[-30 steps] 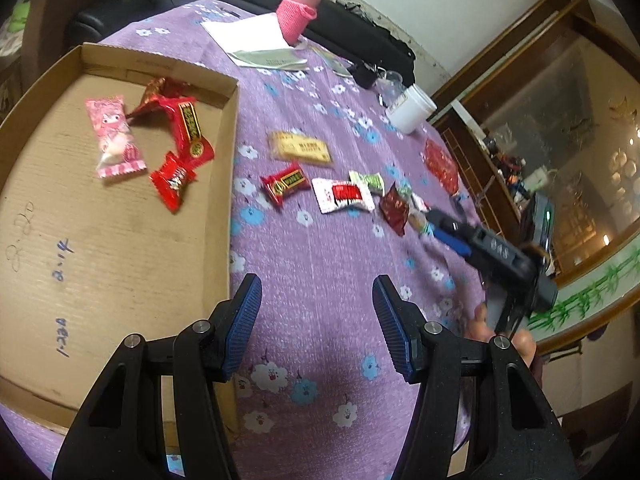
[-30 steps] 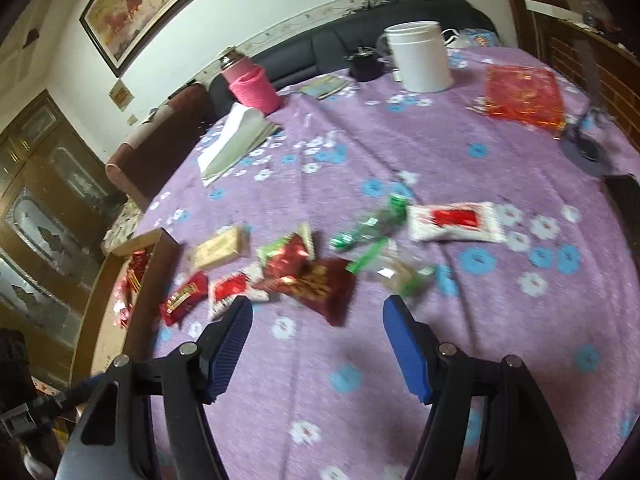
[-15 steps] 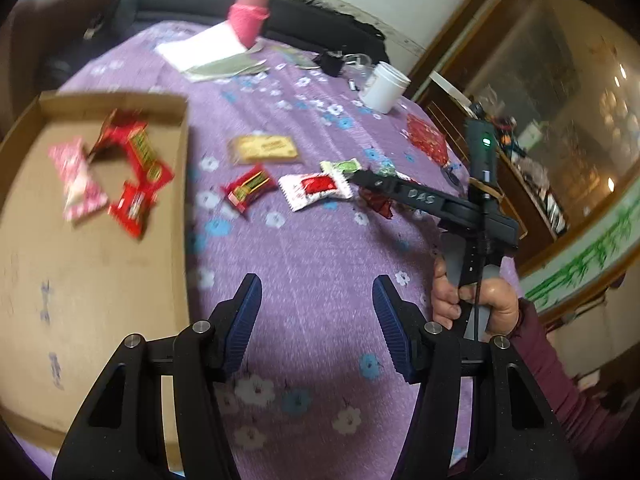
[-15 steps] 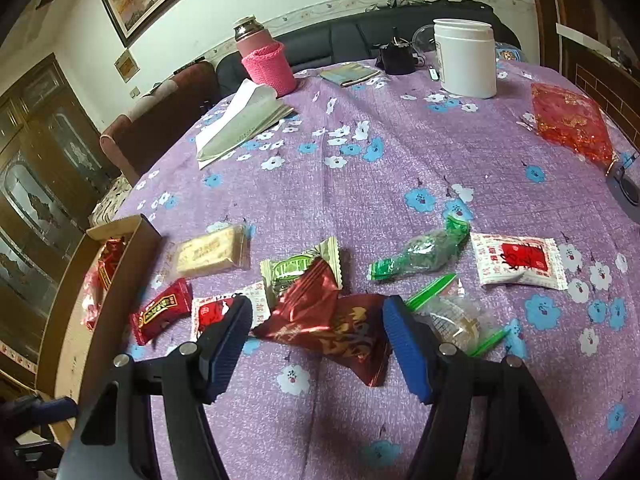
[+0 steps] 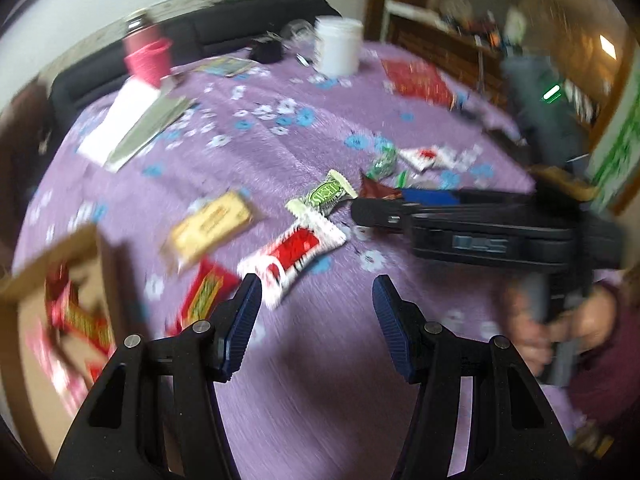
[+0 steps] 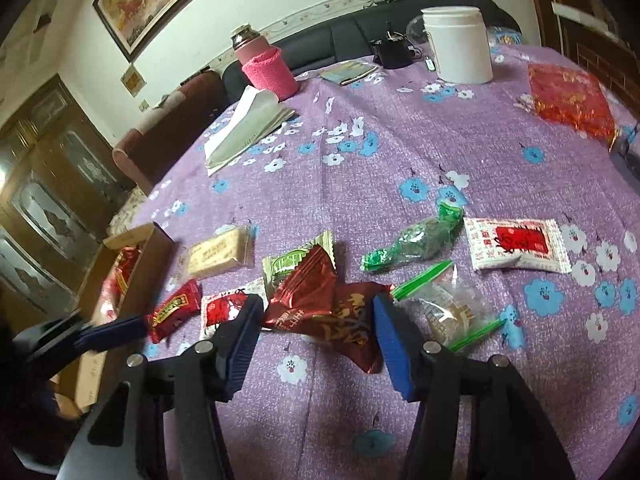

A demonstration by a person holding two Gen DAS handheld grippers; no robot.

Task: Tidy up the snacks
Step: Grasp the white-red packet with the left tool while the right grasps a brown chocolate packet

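Right gripper [image 6: 316, 320]: fingers spread, straddling a dark red snack packet [image 6: 320, 308] lying on the purple tablecloth [image 6: 400, 168]. Left gripper [image 5: 316, 304]: fingers spread, nothing between them. Cardboard box [image 6: 132, 280] at table's left holds red wrapped snacks [image 6: 122, 270]; the count is unreadable, blurred in the left view.

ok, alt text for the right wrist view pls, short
The open right gripper hovers over a dark red snack packet lying between its blue fingers on a purple floral tablecloth. More wrapped snacks lie scattered around it, a cardboard tray with red packets sits at left, and a white jar stands at the back.
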